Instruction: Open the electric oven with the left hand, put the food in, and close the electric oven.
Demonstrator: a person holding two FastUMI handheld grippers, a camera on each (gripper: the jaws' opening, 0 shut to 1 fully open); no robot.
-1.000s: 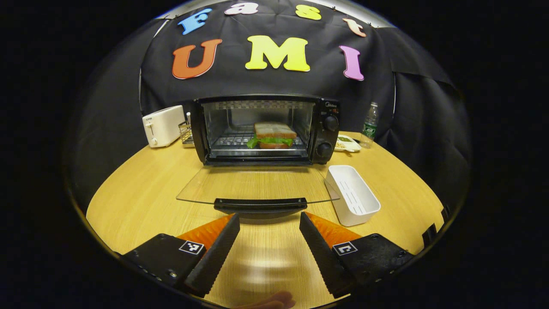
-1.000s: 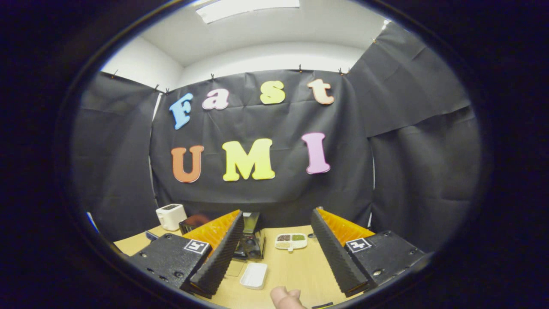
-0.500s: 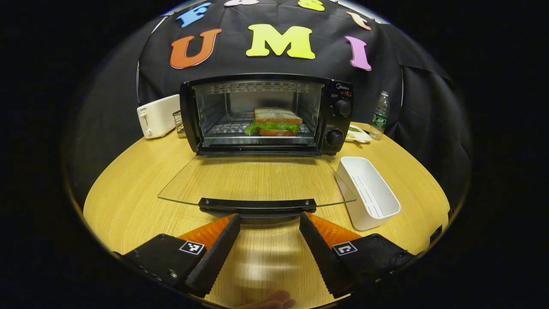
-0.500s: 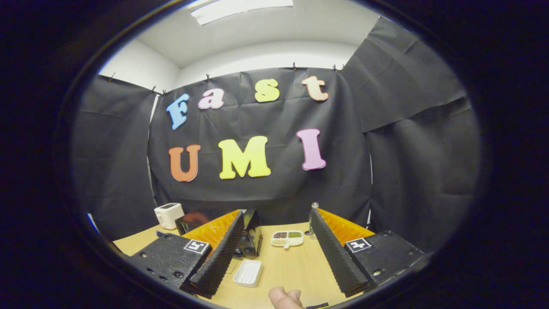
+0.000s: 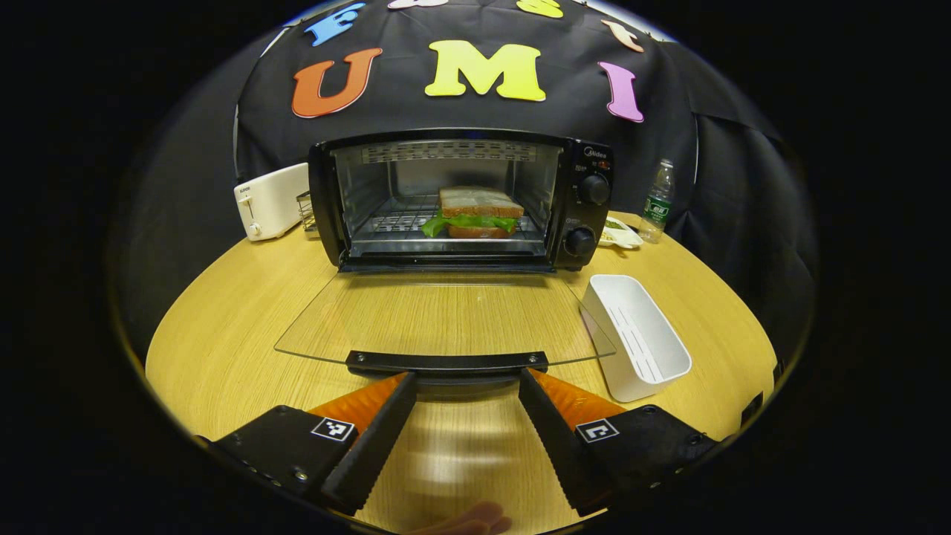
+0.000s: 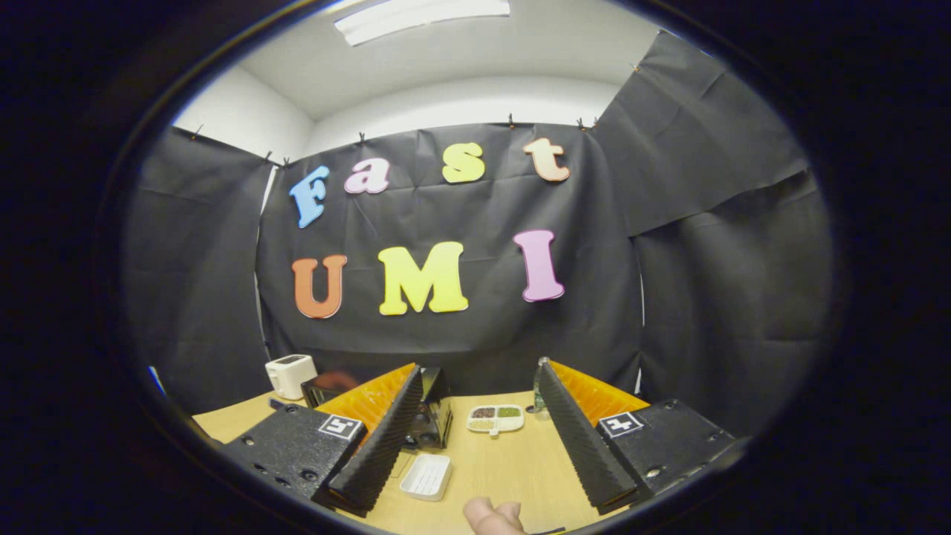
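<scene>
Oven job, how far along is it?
Done: oven open, its glass door lying flat, sandwich on the rack inside. In hand: left gripper open right at the door handle. Left: closing the door. Right gripper open, raised, holding nothing.

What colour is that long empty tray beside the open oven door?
White: the rectangular plastic tray shows best in the left gripper view.
</scene>
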